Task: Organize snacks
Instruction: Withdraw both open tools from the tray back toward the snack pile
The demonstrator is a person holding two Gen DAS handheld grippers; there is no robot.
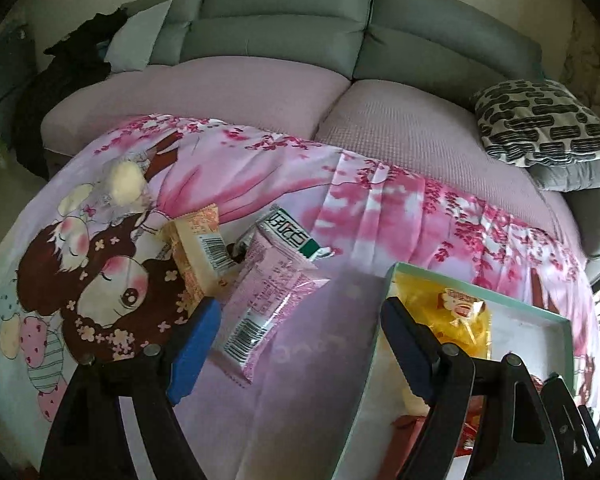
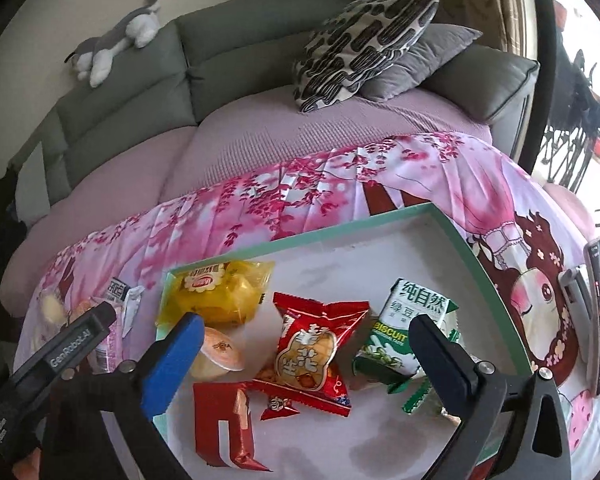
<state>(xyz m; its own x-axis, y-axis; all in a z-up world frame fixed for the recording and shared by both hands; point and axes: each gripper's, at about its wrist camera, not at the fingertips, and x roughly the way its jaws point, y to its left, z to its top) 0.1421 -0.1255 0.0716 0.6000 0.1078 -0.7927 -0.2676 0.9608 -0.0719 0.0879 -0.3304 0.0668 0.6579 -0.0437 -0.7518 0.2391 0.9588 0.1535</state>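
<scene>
A: Snacks split two ways: several already lie in the tray (image 2: 380, 222), and a few wait on the cloth (image 1: 320, 360).

B: Which fingers have anything?

A: Neither pair. The right gripper (image 2: 306, 344) is spread wide over the tray, with the red packet (image 2: 314, 354) lying free between its fingers, likely just dropped there. The left gripper (image 1: 300, 340) hangs released, the pink packet (image 1: 264, 304) between its fingers, untouched; probably the next pick.
</scene>
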